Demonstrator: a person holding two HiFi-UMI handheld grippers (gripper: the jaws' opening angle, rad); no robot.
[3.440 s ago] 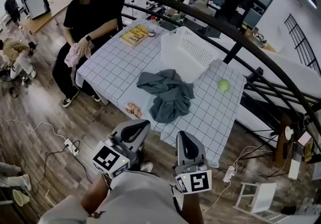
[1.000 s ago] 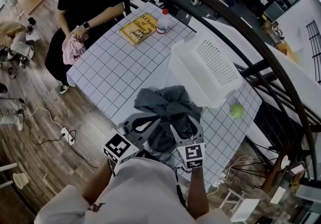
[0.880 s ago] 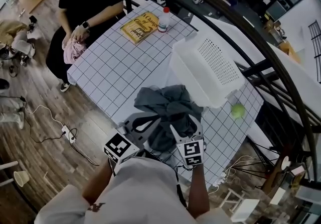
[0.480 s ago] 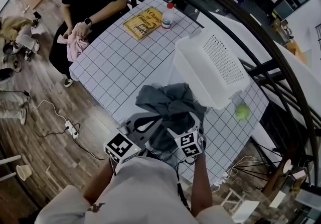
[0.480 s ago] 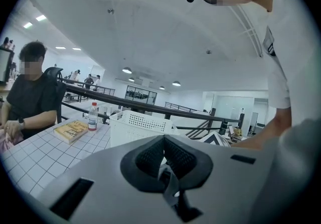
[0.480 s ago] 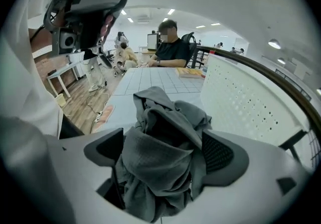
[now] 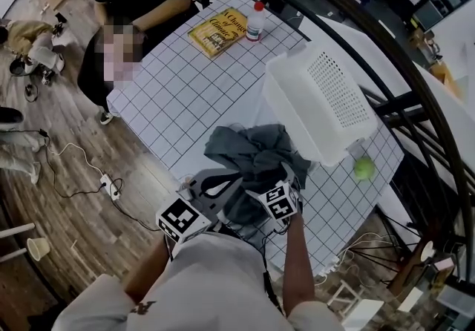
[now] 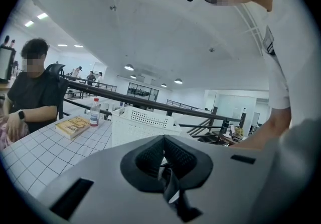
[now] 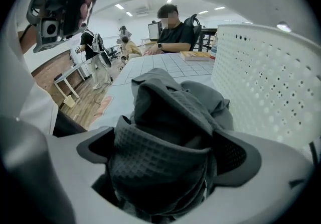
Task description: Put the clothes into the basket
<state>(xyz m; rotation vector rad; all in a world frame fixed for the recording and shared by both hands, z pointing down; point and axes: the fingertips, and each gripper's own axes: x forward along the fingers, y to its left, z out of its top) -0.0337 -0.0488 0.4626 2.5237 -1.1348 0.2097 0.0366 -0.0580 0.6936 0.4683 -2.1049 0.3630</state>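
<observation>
White basket (image 7: 300, 110) beside clothes (image 7: 249, 153); right gripper (image 9: 168, 160) just spread around them; left gripper (image 8: 165, 168) closed.

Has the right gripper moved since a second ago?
Yes: the right gripper has dropped into the grey clothes toward the basket, jaws just opening around cloth.

Clothes (image 9: 165, 117): grey cloth, matt, waffle-knit texture, soft folds. Basket (image 7: 319, 103): white plastic, smooth, perforated walls. Surface (image 7: 185, 92): white, matt, dark grid lines. Floor (image 7: 74, 233): wood planks, slight sheen. Railing (image 8: 156, 103): dark metal, smooth. Left hand-held gripper (image 8: 164, 155): grey matt plastic shell, dark ribbed pads.
</observation>
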